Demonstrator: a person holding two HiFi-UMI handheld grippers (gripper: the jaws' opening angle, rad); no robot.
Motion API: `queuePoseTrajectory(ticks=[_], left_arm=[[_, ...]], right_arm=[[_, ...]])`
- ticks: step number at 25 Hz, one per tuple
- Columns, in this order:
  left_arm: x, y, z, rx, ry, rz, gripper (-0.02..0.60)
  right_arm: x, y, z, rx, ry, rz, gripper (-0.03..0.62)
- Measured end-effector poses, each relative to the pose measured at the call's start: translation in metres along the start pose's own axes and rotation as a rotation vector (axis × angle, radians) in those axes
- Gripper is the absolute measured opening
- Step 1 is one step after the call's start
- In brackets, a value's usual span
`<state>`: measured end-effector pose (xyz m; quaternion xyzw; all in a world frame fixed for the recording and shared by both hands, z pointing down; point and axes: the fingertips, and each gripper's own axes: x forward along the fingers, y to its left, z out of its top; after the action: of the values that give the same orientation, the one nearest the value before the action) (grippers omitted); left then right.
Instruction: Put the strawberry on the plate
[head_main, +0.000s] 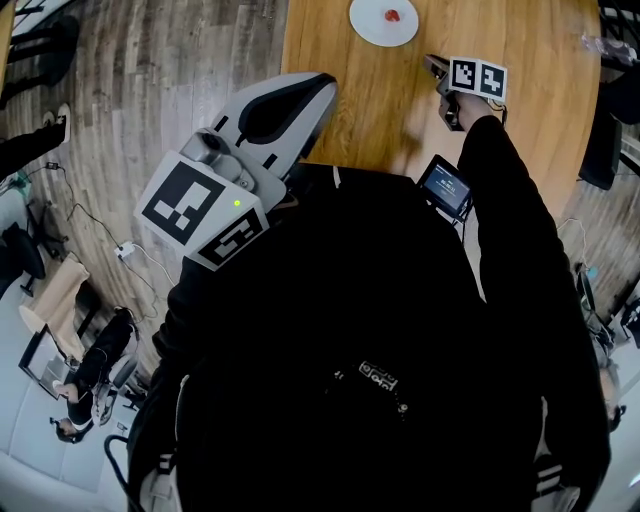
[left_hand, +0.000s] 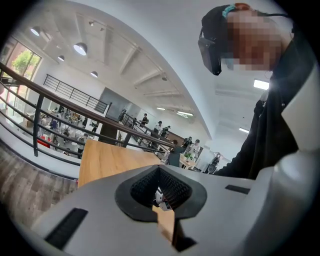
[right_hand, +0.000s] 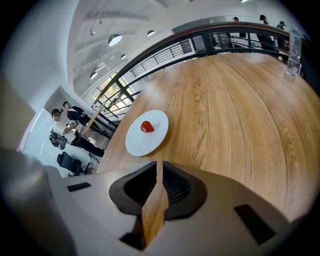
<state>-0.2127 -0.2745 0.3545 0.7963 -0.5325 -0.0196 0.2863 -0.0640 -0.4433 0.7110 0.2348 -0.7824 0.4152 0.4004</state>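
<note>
I hold my right gripper (right_hand: 157, 175) over the desk (right_hand: 240, 115) with jaws nearly together and empty, because the strawberry (right_hand: 146, 126) already rests on the plate (right_hand: 137, 145) ahead of it, seemingly placed.

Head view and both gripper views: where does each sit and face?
Head view: on the head, steeply down; torso, left claw, right claw, table.
Left gripper view: on that claw, about level toward a railing; person's head, sleeve.
Right gripper view: on that claw, down at the plate and strawberry; shut jaws only.
Shared: head and right gripper views show the plate.
</note>
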Motion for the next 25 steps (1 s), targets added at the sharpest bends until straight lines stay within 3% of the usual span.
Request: queuePoseTrajectory(ticks=[14, 25], left_arm=[[-0.002, -0.013, 0.019, 0.069, 0.017, 0.0, 0.005], [0.001, -0.014, 0.031, 0.175, 0.06, -0.051, 0.005]], right_arm=[[-0.035, -0.029, -0.025, 0.167, -0.058, 0.065, 0.021], [-0.08, -0.035, -0.037, 0.201, -0.183, 0.113, 0.02]])
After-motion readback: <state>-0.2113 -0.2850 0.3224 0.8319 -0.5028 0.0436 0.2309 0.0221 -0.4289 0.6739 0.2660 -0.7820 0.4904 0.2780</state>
